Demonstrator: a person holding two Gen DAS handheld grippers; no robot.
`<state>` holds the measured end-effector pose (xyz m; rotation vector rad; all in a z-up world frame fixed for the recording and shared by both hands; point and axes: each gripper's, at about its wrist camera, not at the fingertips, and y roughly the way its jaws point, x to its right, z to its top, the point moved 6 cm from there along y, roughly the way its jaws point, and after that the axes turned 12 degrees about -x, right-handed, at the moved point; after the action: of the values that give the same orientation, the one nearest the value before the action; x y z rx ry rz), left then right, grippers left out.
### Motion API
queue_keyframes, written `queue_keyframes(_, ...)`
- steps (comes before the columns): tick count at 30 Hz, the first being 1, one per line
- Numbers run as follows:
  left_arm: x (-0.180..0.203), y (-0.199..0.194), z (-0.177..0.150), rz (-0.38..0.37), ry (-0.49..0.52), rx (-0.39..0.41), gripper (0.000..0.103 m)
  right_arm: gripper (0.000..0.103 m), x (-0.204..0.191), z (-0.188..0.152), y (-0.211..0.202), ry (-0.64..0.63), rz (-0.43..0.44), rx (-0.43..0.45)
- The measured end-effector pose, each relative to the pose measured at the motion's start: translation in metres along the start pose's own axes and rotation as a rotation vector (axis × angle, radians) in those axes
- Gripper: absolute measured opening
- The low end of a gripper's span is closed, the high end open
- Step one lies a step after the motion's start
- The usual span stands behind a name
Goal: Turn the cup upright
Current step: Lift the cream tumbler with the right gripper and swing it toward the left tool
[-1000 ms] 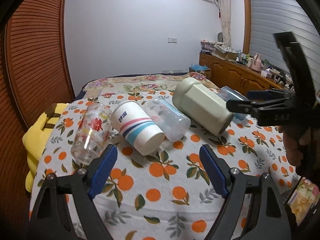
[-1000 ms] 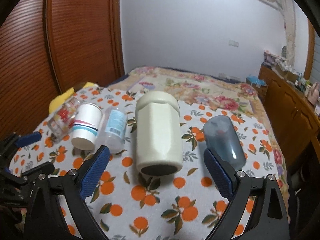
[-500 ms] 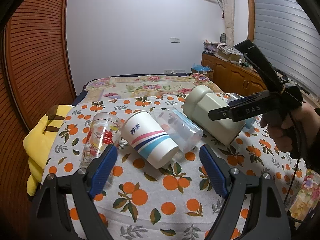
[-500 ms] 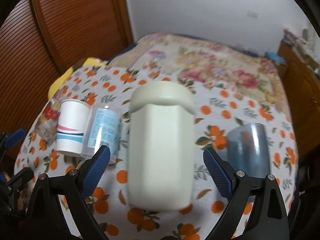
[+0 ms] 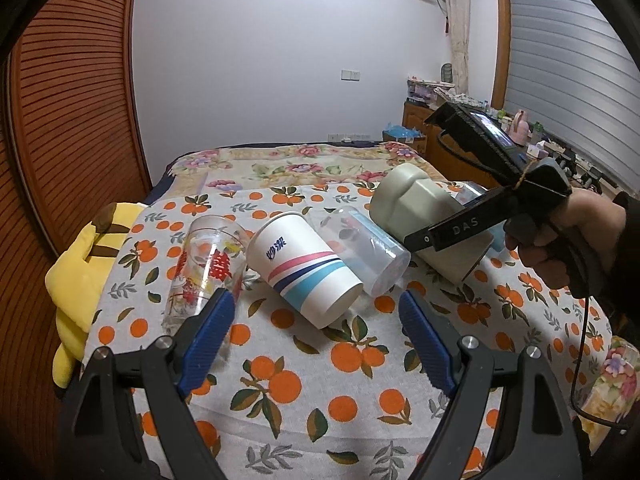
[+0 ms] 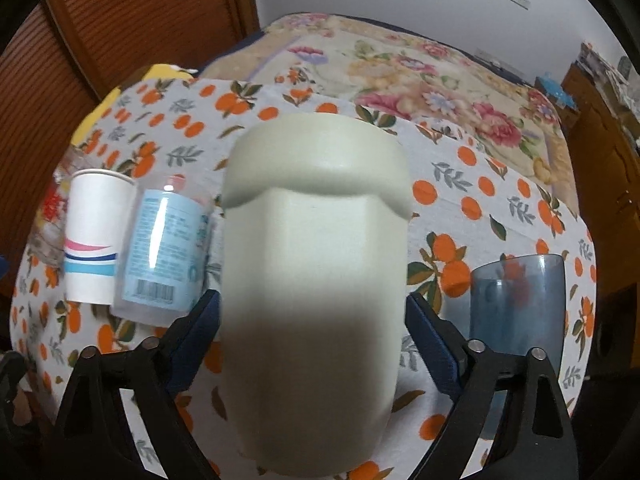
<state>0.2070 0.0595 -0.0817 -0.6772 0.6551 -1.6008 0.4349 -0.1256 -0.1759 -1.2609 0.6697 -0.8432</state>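
Presently catalogued, with the cream cup [image 6: 316, 280] as landmark.

Item 1, cream cup: faceted, pale cream, lying on its side on the orange-print tablecloth [image 5: 352, 364], thick rim end toward the bed [image 6: 420, 64], base end toward the right camera. It fills the middle of the right wrist view and sits between the two blue pads [image 6: 198, 332] of the right gripper [image 6: 312, 332]. The jaws stand spread, one pad at each flank of the cup near its base end; whether either pad touches the wall cannot be told, as the cup hides the inner faces. From the left wrist view the same cup [image 5: 424, 220] lies tilted behind the black arm of the right gripper [image 5: 456, 230], which a hand [image 5: 560, 240] holds.

Item 2, clear plastic cup with pale blue label [image 6: 164, 252]: on its side, just beside the cream cup's left flank.

Item 3, paper cup [image 6: 94, 240], white with pink and blue stripes: on its side, one place further left, touching the clear plastic cup.

Item 4, glass with red print [image 5: 204, 272]: on its side, furthest left from the cream cup.

Item 5, smoky blue tumbler [image 6: 516, 304]: on its side, to the cream cup's right, apart from it, beyond the right pad.

Item 6, left gripper [image 5: 316, 332]: jaws spread wide, nothing between them, low over the cloth, well short of the cream cup, nearest the paper cup.

Item 7, yellow plush [image 5: 76, 280]: off the cloth's far left edge.
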Motion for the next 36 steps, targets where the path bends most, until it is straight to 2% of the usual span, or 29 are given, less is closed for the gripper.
queue_keyframes(3, -0.001, 0.0, -0.002, -0.002, -0.003, -0.004, 0.085, 0.078, -0.003, 0.0, -0.001, -0.013, 0.005, -0.005)
queue_keyframes(5, -0.001, 0.0, -0.004, -0.001, -0.005, -0.007, 0.085, 0.078, -0.003, -0.001, -0.001, -0.018, -0.019, 0.001)
queue_keyframes(9, -0.002, -0.002, -0.008, -0.003, -0.011, -0.009, 0.085, 0.077, -0.004, -0.012, -0.007, -0.021, -0.004, 0.017)
queue_keyframes(14, 0.002, -0.008, -0.013, -0.009, -0.014, -0.003, 0.085, 0.077, -0.002, -0.041, -0.032, -0.014, 0.061, 0.056)
queue_keyframes(21, 0.011, -0.018, -0.018, -0.027, -0.013, 0.009, 0.085, 0.077, -0.019, -0.085, -0.053, -0.035, 0.122, 0.078)
queue_keyframes(27, 0.015, -0.024, -0.025, -0.038, -0.024, 0.007, 0.085, 0.077, -0.043, -0.12, -0.049, -0.059, 0.159, 0.074)
queue_keyframes(33, 0.014, -0.025, -0.03, -0.045, -0.041, -0.001, 0.085, 0.078, -0.071, -0.134, -0.041, -0.088, 0.208, 0.056)
queue_keyframes(36, 0.013, -0.026, -0.031, -0.042, -0.043, -0.002, 0.085, 0.078, -0.081, -0.138, -0.037, -0.108, 0.202, 0.056)
